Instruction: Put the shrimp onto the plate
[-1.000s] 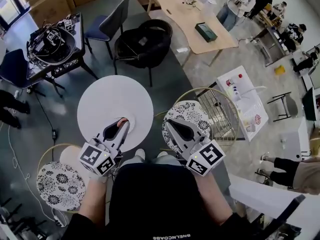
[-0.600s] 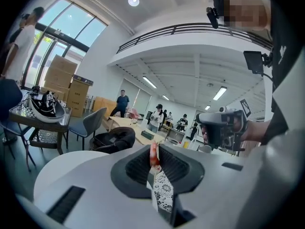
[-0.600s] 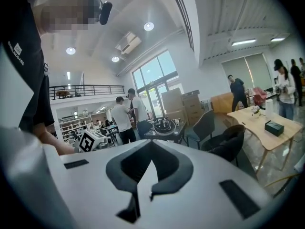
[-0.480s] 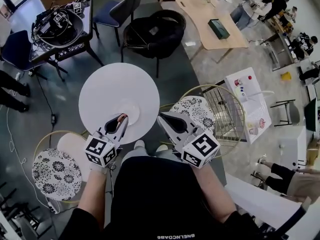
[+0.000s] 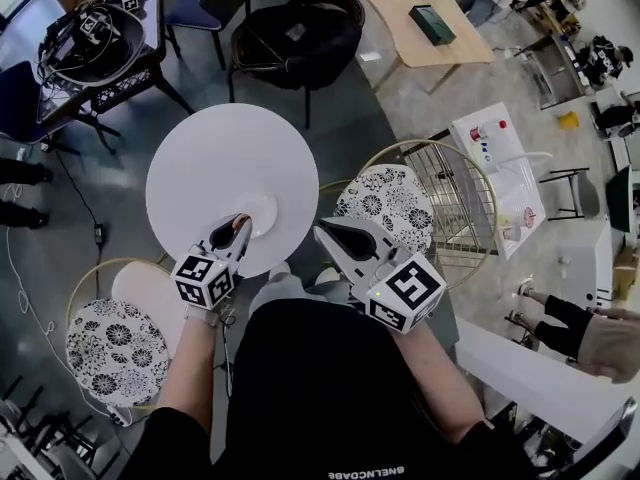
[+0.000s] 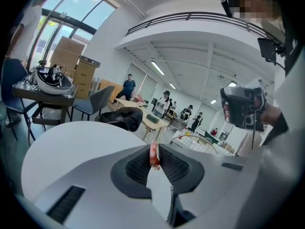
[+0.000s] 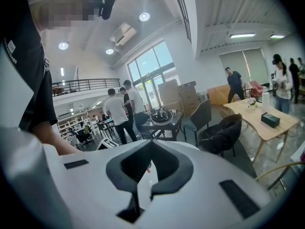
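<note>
A small white plate (image 5: 257, 210) lies near the front of the round white table (image 5: 215, 158). My left gripper (image 5: 239, 226) is shut on a pink-orange shrimp (image 5: 241, 221), held at the plate's near left rim. In the left gripper view the shrimp (image 6: 154, 155) stands pinched between the dark pads of that gripper (image 6: 153, 150), above the table top. My right gripper (image 5: 322, 231) hovers beside the table's right edge, with its jaws together and nothing in them. In its own view the right gripper (image 7: 150, 151) points across the table.
A patterned stool (image 5: 388, 206) in a gold wire frame stands just right of the table, and another (image 5: 108, 348) at the front left. Behind the table are a black chair (image 5: 297, 36), a dark table with gear (image 5: 95, 38) and a wooden table (image 5: 405, 13). People stand at the room's far side.
The head camera has shifted, so the whole scene sits a little higher in view. The left gripper still holds the shrimp at the plate's near rim. The right gripper has barely moved.
</note>
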Available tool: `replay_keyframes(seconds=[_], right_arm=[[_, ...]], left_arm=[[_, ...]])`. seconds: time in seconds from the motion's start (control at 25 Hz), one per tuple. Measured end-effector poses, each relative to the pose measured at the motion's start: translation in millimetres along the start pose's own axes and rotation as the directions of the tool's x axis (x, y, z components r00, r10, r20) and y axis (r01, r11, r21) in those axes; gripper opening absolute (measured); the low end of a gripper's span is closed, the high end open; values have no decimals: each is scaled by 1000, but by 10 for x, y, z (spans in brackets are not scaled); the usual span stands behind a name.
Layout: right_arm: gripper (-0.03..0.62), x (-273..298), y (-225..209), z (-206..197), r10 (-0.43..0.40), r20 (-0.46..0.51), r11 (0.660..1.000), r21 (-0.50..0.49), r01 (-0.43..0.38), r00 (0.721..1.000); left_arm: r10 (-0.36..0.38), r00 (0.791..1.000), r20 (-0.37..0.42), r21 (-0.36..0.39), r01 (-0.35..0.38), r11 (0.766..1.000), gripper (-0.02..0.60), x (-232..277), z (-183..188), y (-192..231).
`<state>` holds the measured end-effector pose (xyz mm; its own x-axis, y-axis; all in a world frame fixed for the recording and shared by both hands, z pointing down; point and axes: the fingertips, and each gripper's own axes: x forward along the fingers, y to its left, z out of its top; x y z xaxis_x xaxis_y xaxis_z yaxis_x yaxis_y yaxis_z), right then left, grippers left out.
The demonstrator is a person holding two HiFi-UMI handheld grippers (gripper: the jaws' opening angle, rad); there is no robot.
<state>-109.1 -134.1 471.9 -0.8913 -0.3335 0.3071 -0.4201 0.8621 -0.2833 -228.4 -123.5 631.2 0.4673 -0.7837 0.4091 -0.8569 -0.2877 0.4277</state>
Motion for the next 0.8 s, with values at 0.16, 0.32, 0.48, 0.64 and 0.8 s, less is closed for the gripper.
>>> replay_keyframes(seconds=[0.16, 0.32, 0.48, 0.64, 0.8], right_arm=[[11, -2, -13, -105, -23, -17, 1000, 18, 24, 1000], [11, -36, -38, -172, -54, -29, 998, 21, 55, 998], [11, -85, -99, -205, -81, -31, 996, 28, 82, 996], [11, -111, -126, -259, -104, -36, 994, 30, 105, 994], [11, -154, -169, -307, -135, -41, 990, 44, 137, 990]], left_arm=[[-1, 999, -48, -36, 0, 999, 46, 138, -246, 200], [2, 994, -110, -49, -7, 999, 46, 272, -496, 365], [9, 988, -157, -86, -23, 996, 46, 420, -680, 512], [30, 978, -207, -110, -53, 993, 46, 522, -841, 649], [37, 967, -252, -106, -66, 992, 46, 572, -937, 708]])
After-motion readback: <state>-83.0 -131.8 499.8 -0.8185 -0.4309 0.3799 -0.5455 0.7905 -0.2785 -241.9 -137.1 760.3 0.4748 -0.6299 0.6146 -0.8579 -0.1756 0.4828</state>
